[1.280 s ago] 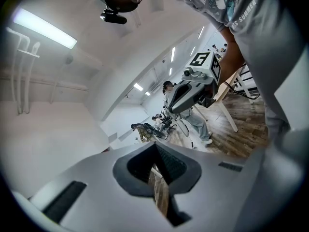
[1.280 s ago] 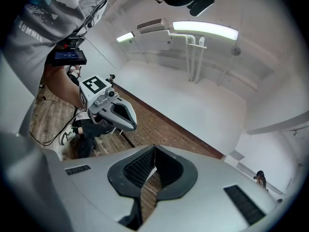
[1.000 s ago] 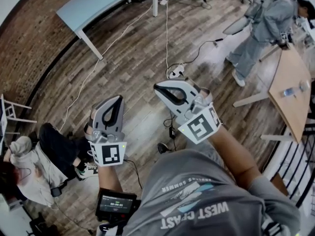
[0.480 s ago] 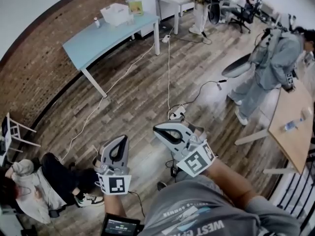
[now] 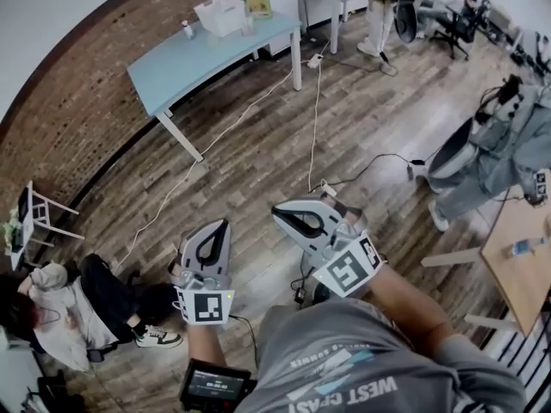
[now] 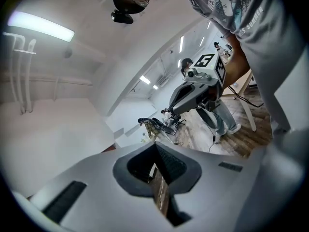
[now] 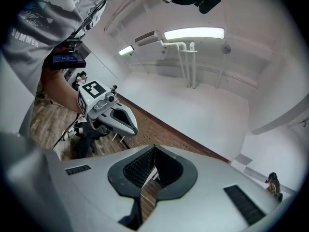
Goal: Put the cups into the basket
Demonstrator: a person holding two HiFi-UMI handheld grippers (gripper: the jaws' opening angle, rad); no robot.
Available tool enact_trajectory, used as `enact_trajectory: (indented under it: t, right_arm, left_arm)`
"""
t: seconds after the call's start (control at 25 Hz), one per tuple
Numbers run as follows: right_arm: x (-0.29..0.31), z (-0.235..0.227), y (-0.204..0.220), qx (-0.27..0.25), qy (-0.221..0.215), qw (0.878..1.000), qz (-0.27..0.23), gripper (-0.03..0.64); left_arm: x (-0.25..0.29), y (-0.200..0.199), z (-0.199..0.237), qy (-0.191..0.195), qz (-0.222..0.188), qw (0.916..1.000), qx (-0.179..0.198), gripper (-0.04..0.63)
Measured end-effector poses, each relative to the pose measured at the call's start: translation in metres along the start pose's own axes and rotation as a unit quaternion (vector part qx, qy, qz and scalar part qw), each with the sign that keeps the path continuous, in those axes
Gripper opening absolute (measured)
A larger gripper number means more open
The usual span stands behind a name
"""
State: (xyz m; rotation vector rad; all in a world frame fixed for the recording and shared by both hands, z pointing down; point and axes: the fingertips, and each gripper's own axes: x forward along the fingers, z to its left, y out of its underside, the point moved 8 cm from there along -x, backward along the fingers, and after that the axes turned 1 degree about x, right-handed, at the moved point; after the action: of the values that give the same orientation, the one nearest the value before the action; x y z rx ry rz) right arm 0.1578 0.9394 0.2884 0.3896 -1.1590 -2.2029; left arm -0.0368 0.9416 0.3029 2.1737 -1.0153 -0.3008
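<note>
Left claw (image 5: 223,225) clenched, nothing in it. In the left gripper view the tips meet at a point with only floor showing through the slot below. Right claw (image 5: 277,210) also clenched and empty; its own view shows the ribbed pads closed on each other. I hold both out level in front of my chest, side by side but apart, the right one angled across toward the left. Both are over bare wooden floor (image 5: 258,153) and touch nothing.

The basket (image 5: 220,13) is a white open box on the far end of the blue worktop (image 5: 181,63), which stands against the brick wall (image 5: 77,101), well apart from both claws. Small items stand beside the basket: one white with a dark top (image 5: 186,29) to its left, another just to its right. They are too small to say whether they are cups.

A white cable (image 5: 314,101) runs across the floor from the worktop toward me. One person sits on the floor at lower left (image 5: 82,304). Another stands at right (image 5: 508,149), next to a wooden table (image 5: 527,261). A small screen (image 5: 215,387) hangs at my waist.
</note>
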Motion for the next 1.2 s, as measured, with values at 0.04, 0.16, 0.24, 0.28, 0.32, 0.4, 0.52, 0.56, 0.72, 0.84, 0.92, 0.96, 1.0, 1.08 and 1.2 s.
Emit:
enact_trajectory:
  t: [0.04,0.16,0.24,0.28,0.32,0.4,0.52,0.56,0.72,0.84,0.92,0.96,1.0,1.08,1.2]
  right_arm:
    - [-0.001,-0.004,0.003,0.001,0.0,1.0,-0.001,0.014]
    - [0.0,-0.013,0.01,0.007,0.002,1.0,-0.003,0.014]
    - [0.004,-0.019,0.016,0.012,0.002,1.0,-0.002,0.014]
    - [0.006,-0.022,0.019,0.015,0.002,1.0,0.0,0.014]
    - [0.01,-0.024,0.022,0.018,0.002,1.0,0.002,0.014]
    - [0.02,-0.031,0.027,0.022,0.003,1.0,0.005,0.014]
    - [0.037,-0.041,0.037,0.022,0.009,1.0,0.009,0.014]
    - [0.043,-0.043,0.041,0.023,0.012,1.0,0.011,0.014]
    - [0.069,-0.049,0.053,0.02,0.018,1.0,0.016,0.014]
    - [0.099,-0.064,0.058,0.023,0.029,0.999,0.025,0.014]
    - [0.124,-0.074,0.06,0.027,0.032,0.999,0.031,0.014]
    - [0.135,-0.079,0.061,0.027,0.033,0.999,0.034,0.014]
    - [0.147,-0.084,0.062,0.027,0.034,0.998,0.036,0.014]
    - [0.169,-0.093,0.064,0.026,0.038,0.998,0.039,0.014]
    - [0.199,-0.1,0.068,0.027,0.049,0.997,0.049,0.014]
  left_arm:
    - [0.005,-0.001,-0.001,0.001,0.001,1.0,0.001,0.0]
    - [0.017,-0.001,0.002,0.004,0.003,1.0,0.003,0.0]
    - [0.024,0.001,0.006,0.006,0.004,1.0,0.002,0.0]
    - [0.029,0.003,0.008,0.008,0.004,1.0,0.003,0.0]
    - [0.033,0.005,0.012,0.011,0.005,0.9999,0.004,0.0]
    - [0.042,0.012,0.02,0.016,0.006,0.9998,0.003,0.0]
    - [0.057,0.028,0.033,0.019,0.003,0.9998,-0.001,0.0]
    - [0.062,0.035,0.037,0.021,0.001,0.9998,0.0,0.0]
    - [0.075,0.061,0.055,0.023,-0.009,0.9997,0.004,0.0]
    - [0.09,0.08,0.082,0.027,-0.018,0.9995,0.005,0.0]
    - [0.101,0.095,0.104,0.032,-0.022,0.9992,0.001,0.0]
    - [0.106,0.103,0.115,0.033,-0.025,0.9991,-0.001,0.0]
    - [0.111,0.11,0.126,0.034,-0.028,0.999,-0.003,0.0]
    - [0.12,0.125,0.144,0.036,-0.032,0.9988,-0.006,0.0]
    - [0.126,0.149,0.163,0.048,-0.037,0.9981,-0.008,0.0]
